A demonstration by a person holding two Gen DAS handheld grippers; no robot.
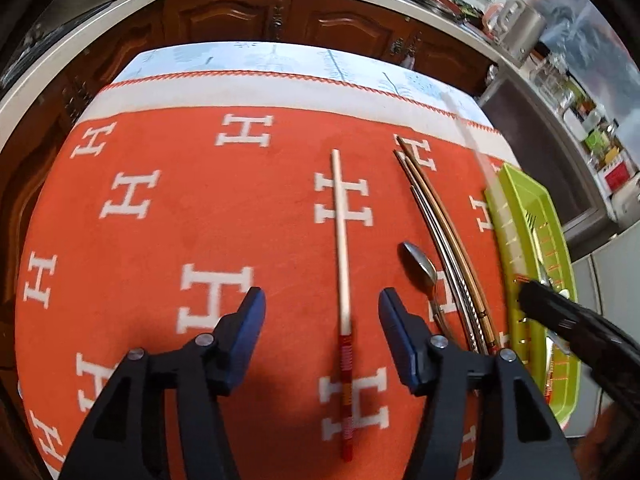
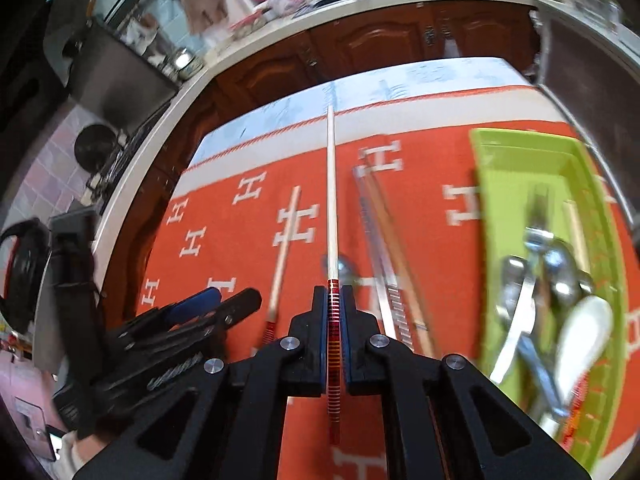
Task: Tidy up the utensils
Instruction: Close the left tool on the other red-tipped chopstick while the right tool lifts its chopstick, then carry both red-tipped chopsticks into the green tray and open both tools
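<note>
My right gripper (image 2: pixel 334 294) is shut on a cream chopstick (image 2: pixel 331 184) with a red striped handle and holds it above the orange cloth, left of the green tray (image 2: pixel 516 160). The tray holds spoons (image 2: pixel 560 268), a fork and a white spoon (image 2: pixel 580 332). My left gripper (image 1: pixel 322 304) is open and empty, its fingers either side of a matching chopstick (image 1: pixel 343 248) that lies on the cloth. A metal spoon (image 1: pixel 420 266) and several metal and brown chopsticks (image 1: pixel 444 236) lie right of it, beside the tray (image 1: pixel 560 384). The right gripper (image 1: pixel 568 316) and its blurred chopstick show over the tray.
The table has an orange cloth with white H marks (image 1: pixel 200 208). Wooden cabinets (image 1: pixel 280 16) and a cluttered counter (image 1: pixel 520 20) run behind it. My left gripper (image 2: pixel 224 308) shows at the left in the right wrist view, near a kettle (image 2: pixel 24 264).
</note>
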